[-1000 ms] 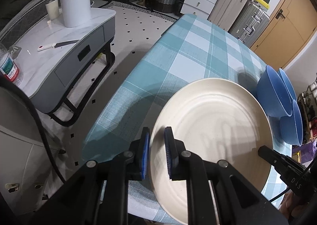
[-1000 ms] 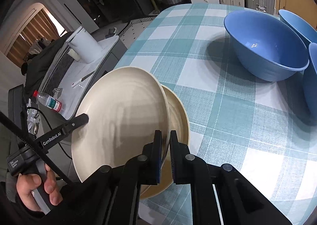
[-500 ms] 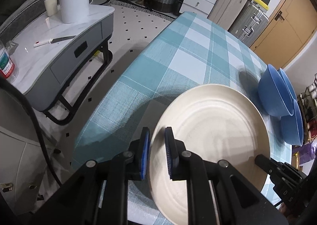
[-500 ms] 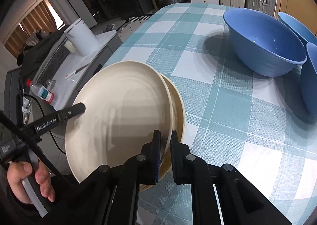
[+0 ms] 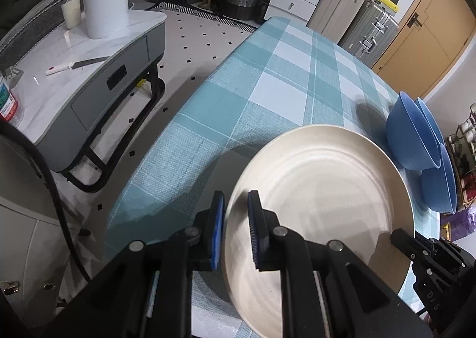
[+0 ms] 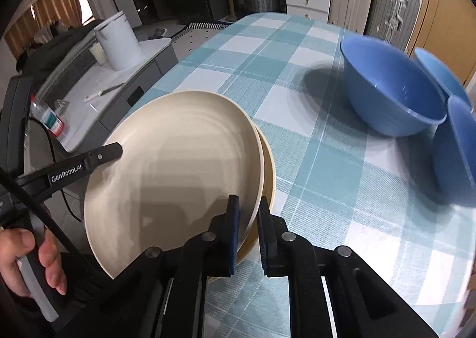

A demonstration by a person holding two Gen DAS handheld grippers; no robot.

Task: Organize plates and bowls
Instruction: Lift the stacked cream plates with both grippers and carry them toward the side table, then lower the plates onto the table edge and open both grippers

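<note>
Two grippers: we pinch the round cream ceramic plate (image 6: 172,165) at opposite rims, left gripper (image 5: 235,231) and right gripper (image 6: 247,234).
Plate: tilted, lifted off the second cream plate (image 6: 269,171) directly beneath.
Coming move: likely straight down.
Bowls: glossy blue bowls (image 6: 392,91) well apart, far right.

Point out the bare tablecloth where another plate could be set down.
Bare checked tablecloth runs from the cream plate to the table's far end, left of the blue bowls. Also free: the near right corner. The right edge is crowded with bowls.
</note>
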